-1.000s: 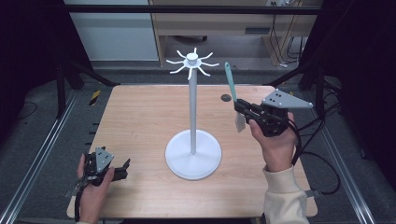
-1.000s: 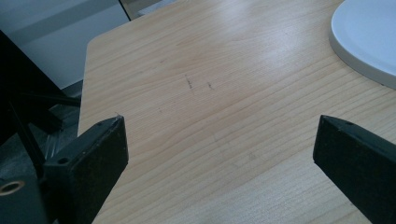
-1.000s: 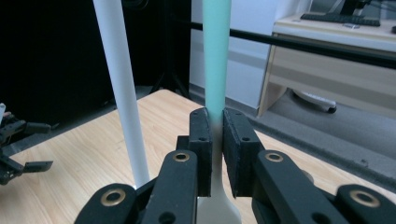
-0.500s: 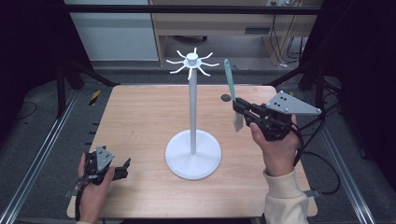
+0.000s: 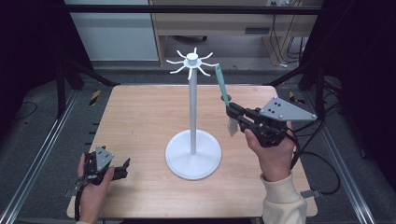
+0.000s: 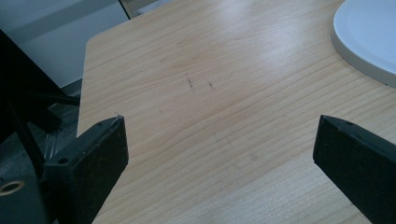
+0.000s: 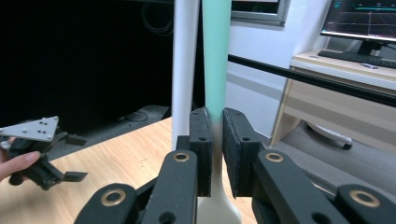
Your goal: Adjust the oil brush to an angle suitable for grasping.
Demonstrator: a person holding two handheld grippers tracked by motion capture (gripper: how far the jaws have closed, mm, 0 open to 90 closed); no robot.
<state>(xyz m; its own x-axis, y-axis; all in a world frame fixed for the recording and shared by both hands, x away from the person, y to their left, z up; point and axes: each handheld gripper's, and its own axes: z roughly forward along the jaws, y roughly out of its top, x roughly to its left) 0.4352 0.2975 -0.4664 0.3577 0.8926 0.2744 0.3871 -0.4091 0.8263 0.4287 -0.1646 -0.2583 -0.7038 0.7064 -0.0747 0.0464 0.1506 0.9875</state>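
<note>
Pale wood is what the high view gives you: a light tabletop [image 5: 140, 121] with a tall white stand [image 5: 192, 116] at centre frame, round base below and a ring of small hooks at its top. Right of the pole, your right claw [image 5: 233, 114] is clamped on a utensil with a teal handle and whitish head [image 5: 223, 91], handle tip slanting up toward the hooks, head hanging below the jaws. Your left claw [image 5: 122, 169] rests low at the lower left, well apart from the stand.

In the left gripper view, the jaws stand wide apart over bare wood, and the stand's white base [image 6: 369, 37] shows at the upper right corner.

In the right gripper view, the jaws pinch the utensil where teal fades to white [image 7: 215, 93]; the white pole [image 7: 184, 70] rises just left of the handle, and your left claw [image 7: 70, 176] sits at the lower left.

You look to be mid-carry, bringing the utensil up to hang. I judge the next move calls for raising the handle tip level with a hook; whether it has a hanging hole, I cannot tell.
</note>
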